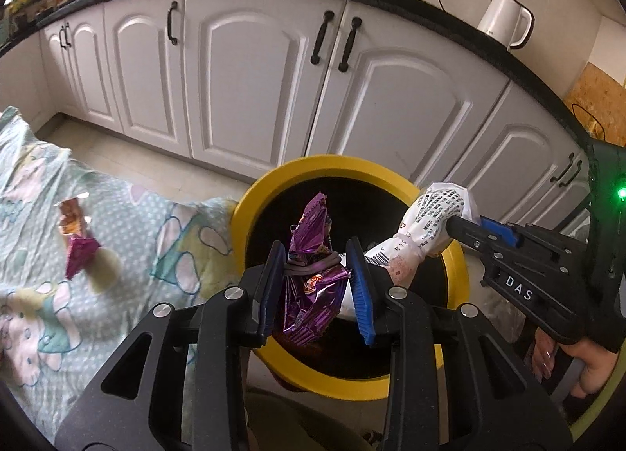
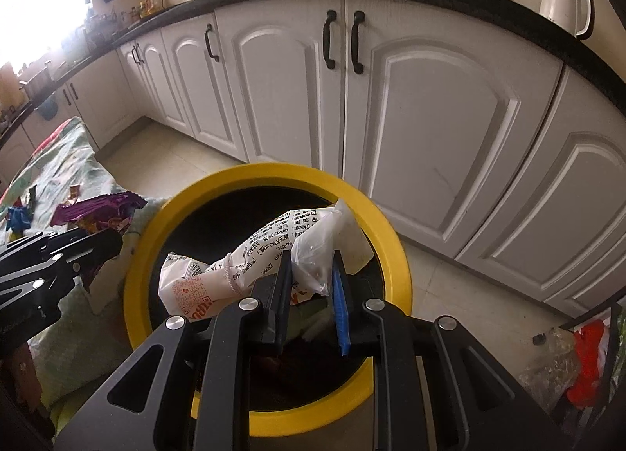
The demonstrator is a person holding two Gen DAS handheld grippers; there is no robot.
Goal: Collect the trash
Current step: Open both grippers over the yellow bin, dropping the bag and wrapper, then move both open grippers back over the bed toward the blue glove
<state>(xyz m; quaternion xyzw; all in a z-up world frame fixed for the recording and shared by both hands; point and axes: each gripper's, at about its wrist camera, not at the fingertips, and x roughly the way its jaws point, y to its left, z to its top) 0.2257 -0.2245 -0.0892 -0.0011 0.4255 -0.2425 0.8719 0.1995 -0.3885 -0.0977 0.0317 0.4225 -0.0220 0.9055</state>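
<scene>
A: What is hard to read here?

B: The inside of the yellow-rimmed bin (image 1: 456, 267) is black; I cannot tell what lies at the bottom. At the left, the small wrapper (image 1: 76, 243) on the patterned cloth (image 1: 35, 294) is crumpled, its print too blurred to read. In the right wrist view, window glare washes out the far left counter.

A: And the hands?

B: Only part of one hand (image 1: 587, 363) shows, cut off at the lower right edge of the left wrist view, behind the black handle. Both grippers tilt downward over the bin's mouth.

A: The jaws?

B: The left gripper (image 1: 315, 286) is clamped on a purple foil wrapper (image 1: 313, 231), shiny and creased, bound by a dark band. The right gripper (image 2: 311, 296) pinches a white plastic bag (image 2: 250, 255), thin, wrinkled, printed with black text and twisted at the middle.

A: Where do those sit?

B: Both hang above the bin's opening; the bag reaches across its rim. More wrappers (image 2: 19, 216) lie on the cloth beside it.
</scene>
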